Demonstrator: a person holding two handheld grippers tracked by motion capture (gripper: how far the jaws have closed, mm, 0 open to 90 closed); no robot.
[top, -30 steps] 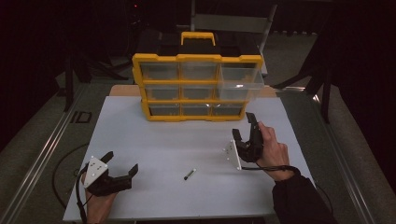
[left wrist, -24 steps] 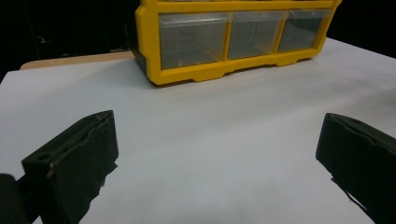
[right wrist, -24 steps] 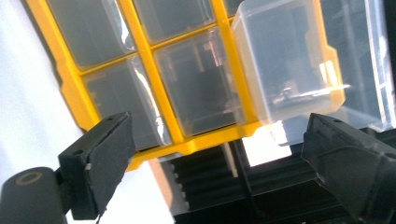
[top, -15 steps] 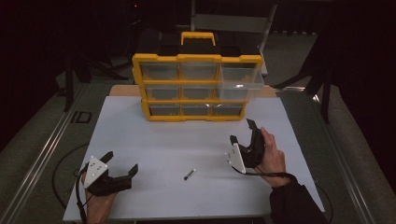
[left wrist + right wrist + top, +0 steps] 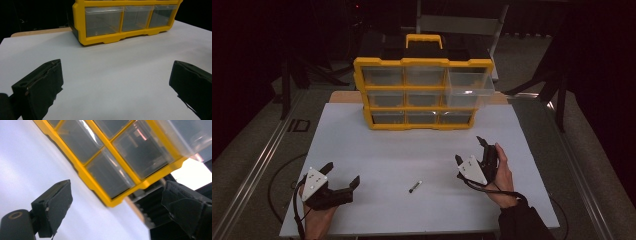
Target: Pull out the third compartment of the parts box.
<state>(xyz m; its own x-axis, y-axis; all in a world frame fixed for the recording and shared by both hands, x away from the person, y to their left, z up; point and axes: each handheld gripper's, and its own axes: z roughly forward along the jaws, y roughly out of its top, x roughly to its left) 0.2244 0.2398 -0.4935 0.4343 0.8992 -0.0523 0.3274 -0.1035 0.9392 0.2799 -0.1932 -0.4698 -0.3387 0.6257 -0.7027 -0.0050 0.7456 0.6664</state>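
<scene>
Screw [image 5: 414,187]: small, dark, lying loose on white tabletop [image 5: 412,150] between both hands, long axis diagonal, one end toward organizer [image 5: 422,92], other toward near-left edge. Left hand-held gripper [image 5: 343,176] wide open, empty, unmoved. Right hand-held gripper [image 5: 468,150] open, empty, now drawn nearer the front edge than earlier.

Looking along my right gripper [image 5: 117,207], I see its two black jaws spread wide with nothing between them. Beyond them, tilted in the frame, stands a yellow organizer [image 5: 100,187] with clear drawers on a white tabletop [image 5: 22,162]. One upper drawer [image 5: 185,135] seems pulled out, though it is blurred.
</scene>
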